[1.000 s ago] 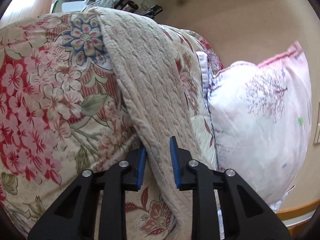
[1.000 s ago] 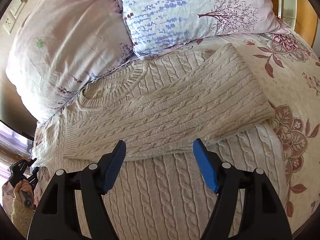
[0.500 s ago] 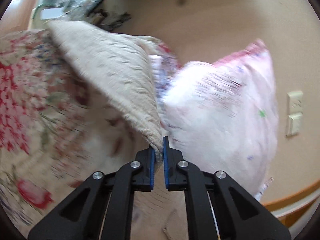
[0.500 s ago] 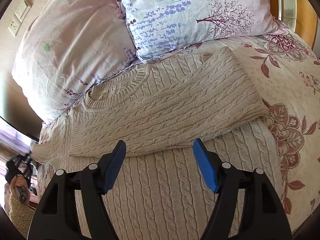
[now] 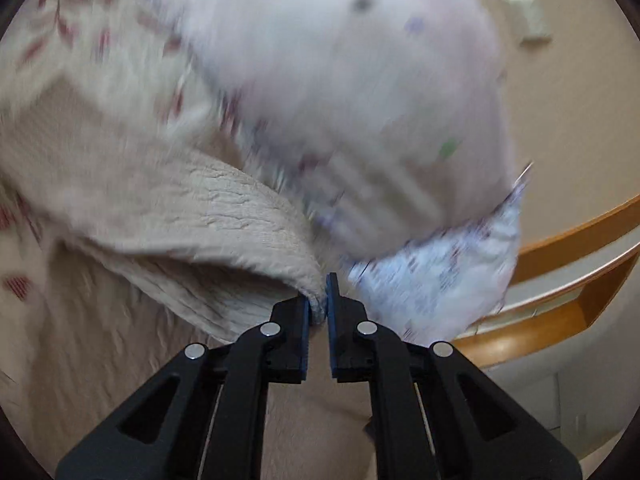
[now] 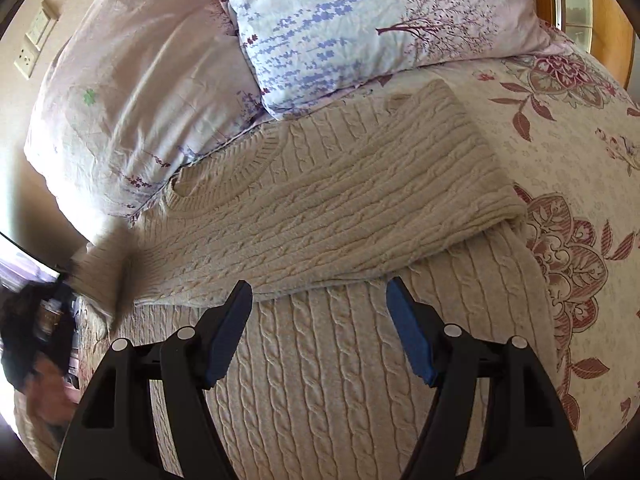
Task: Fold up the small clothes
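left fingers point(image 5: 307, 320) pinched on sweater sleeve point(image 5: 224, 216); right fingers point(image 6: 408, 336) wide apart

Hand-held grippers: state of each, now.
Left hand-held gripper: closed on the sweater sleeve.
Right hand-held gripper: open, holding nothing, above the sweater.

Two pillows sit at the far end: a pale pink pillow point(image 6: 132, 92) on the left, a lilac tree-print pillow point(image 6: 360, 20) just right of it, touching. Under them spreads a floral bedspread point(image 6: 568, 152). Wall sockets point(image 6: 34, 46) far left, wooden headboard point(image 6: 600, 12) far right.
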Available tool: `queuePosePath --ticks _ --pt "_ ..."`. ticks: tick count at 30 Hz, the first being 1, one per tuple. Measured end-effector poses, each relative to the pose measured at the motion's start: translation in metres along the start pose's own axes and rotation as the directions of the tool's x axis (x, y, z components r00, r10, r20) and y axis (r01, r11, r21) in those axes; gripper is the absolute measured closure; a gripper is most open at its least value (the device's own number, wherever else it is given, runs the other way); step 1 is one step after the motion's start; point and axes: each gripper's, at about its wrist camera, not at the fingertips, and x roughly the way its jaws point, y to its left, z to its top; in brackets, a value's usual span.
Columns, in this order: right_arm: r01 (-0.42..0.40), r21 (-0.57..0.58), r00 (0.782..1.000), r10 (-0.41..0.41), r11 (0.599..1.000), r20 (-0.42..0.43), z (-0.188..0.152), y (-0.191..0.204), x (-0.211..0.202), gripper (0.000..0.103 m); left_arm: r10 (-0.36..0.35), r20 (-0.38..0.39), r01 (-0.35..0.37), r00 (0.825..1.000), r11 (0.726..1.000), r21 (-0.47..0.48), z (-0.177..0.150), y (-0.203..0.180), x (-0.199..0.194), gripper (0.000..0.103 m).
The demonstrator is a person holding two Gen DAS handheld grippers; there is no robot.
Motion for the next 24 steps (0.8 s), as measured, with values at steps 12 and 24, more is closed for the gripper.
queuePosePath --ticks 12,24 --pt "0.016 -0.01 1.0 -0.016 1.0 -0.012 -0.001 -0.008 -0.003 0.032 0.064 0.064 -0.054 0.996 0.988 -0.143 0.01 0.037 -0.016 0.069" --pt "-0.005 -0.034 1.0 0.005 0.999 -0.013 0.0 -0.01 -0.003 0.032 0.062 0.2 -0.017 0.978 0.975 -0.221 0.053 0.039 -0.038 0.095"
